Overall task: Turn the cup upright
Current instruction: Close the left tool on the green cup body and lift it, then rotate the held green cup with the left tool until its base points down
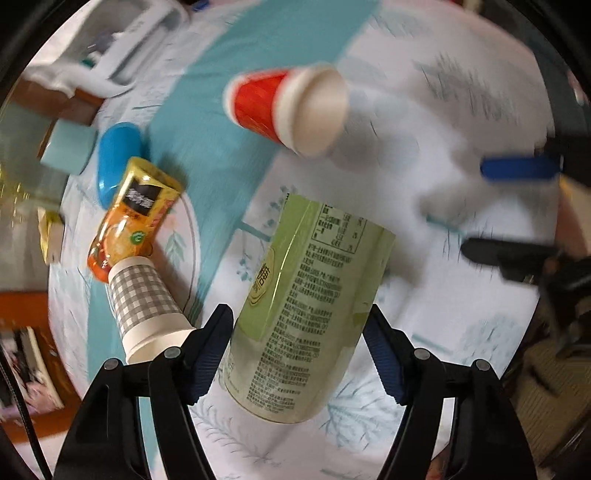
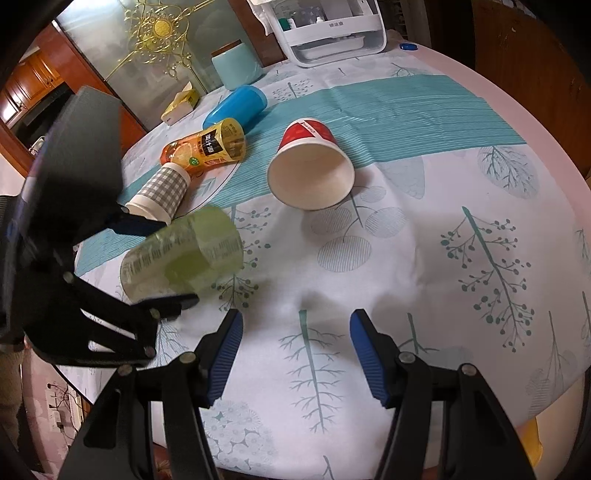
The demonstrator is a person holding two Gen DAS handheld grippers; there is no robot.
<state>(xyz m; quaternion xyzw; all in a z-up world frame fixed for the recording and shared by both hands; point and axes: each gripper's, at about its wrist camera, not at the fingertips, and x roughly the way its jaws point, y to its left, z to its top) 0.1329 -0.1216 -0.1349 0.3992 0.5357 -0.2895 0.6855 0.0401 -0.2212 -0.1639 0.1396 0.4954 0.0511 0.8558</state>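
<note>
The left gripper [image 1: 299, 350] is clamping the green cup [image 1: 306, 306], one finger on each side of its wall. The cup is tilting in the air above the tablecloth [image 2: 424, 258], not standing on it. In the right wrist view the green cup [image 2: 181, 254] is blurred, and the left gripper [image 2: 155, 258] is seen as a dark shape around it.

The right gripper [image 2: 295, 350] is hanging with its jaws apart and nothing between them, only the tablecloth under it, to the right of the green cup.

I am taking the green cup as the landmark. Beyond it and a little to the right, the red paper cup [image 2: 310, 166] is lying on its side, with its open mouth facing the right wrist camera. To the left of the green cup and just beside it, the checked paper cup [image 2: 162, 194] is lying on its side too. The orange juice cup [image 2: 205, 147] is lying behind the checked cup and touching its bottom end. Farther behind, the blue cup [image 2: 236, 107] is lying on its side, and the pale teal jar [image 2: 236, 66] is standing upright near the far edge of the table. The white appliance [image 2: 325, 29] is standing far behind, to the right.
</note>
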